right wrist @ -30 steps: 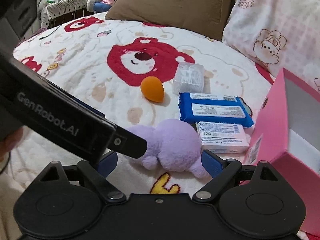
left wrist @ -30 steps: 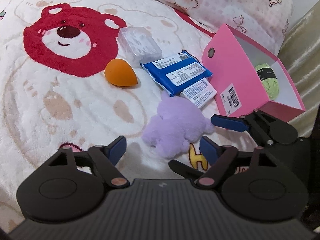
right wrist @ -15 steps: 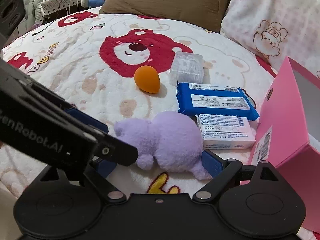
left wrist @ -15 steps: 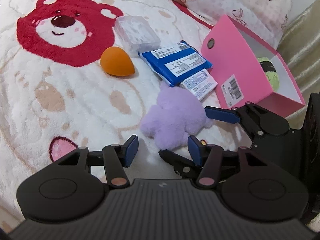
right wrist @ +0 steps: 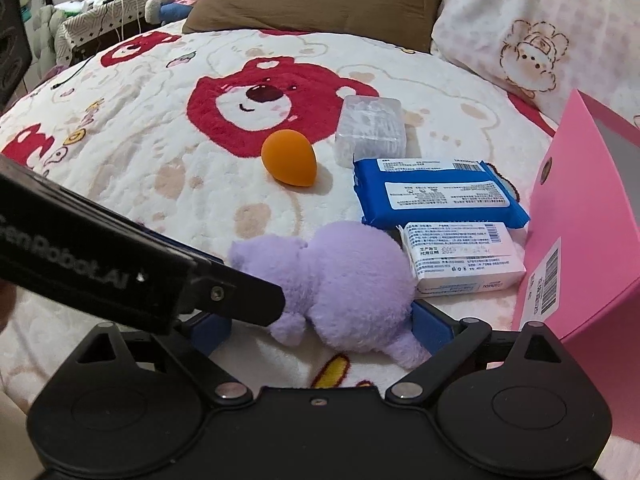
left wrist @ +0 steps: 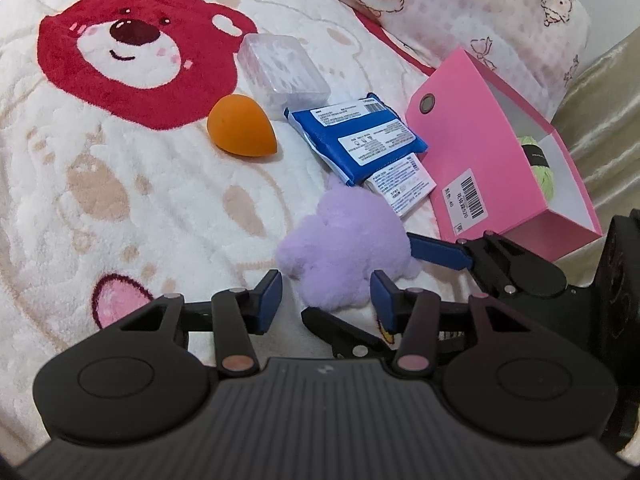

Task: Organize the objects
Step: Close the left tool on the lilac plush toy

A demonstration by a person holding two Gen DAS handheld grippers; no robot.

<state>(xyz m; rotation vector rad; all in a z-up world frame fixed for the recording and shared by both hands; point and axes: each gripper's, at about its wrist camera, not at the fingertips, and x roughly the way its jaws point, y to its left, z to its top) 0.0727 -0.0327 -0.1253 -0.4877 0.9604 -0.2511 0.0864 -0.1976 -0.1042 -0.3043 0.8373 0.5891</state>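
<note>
since the plush lies on the blanket crosswise between the spread right gripper fingers, right is nearer; left gripper, also spread, sits just short of it, box to the right.

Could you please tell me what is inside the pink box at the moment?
Inside the pink box, a green yarn ball with a dark label is visible; the near wall hides the rest.

Black left tool and right tool, blue pads.
</note>
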